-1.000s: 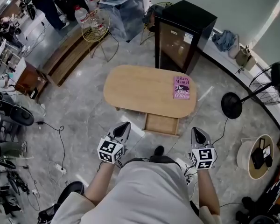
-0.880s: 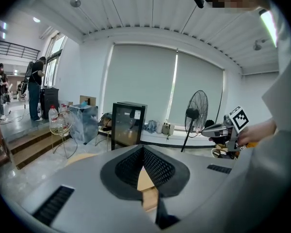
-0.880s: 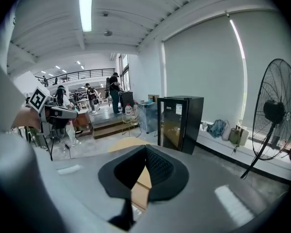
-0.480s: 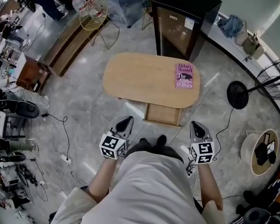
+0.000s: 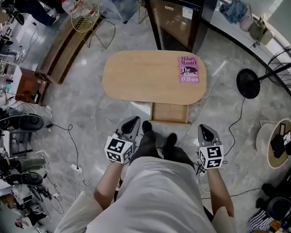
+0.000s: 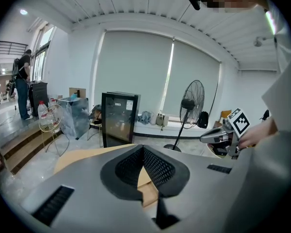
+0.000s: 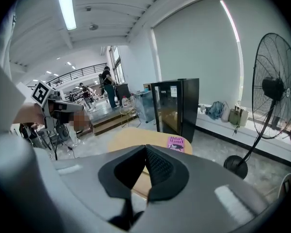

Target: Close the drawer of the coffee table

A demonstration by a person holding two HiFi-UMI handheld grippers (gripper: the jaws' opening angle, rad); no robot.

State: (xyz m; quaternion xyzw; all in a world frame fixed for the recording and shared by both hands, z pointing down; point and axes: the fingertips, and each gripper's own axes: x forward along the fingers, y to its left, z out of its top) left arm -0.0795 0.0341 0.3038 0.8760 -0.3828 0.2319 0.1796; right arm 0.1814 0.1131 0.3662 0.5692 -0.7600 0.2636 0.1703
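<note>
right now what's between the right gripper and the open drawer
Only bare floor, seen in the head view, separates the right gripper from the drawer.

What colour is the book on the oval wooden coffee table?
The rectangular book is pink with dark lettering; head view shows it best.

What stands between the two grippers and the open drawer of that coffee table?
Only bare floor separates the right gripper from the open drawer. Between the left gripper and the drawer, the person's shoe stands on the floor.

Lab workshop: floor cables [image 5: 71,129], equipment clutter [image 5: 12,176]
</note>
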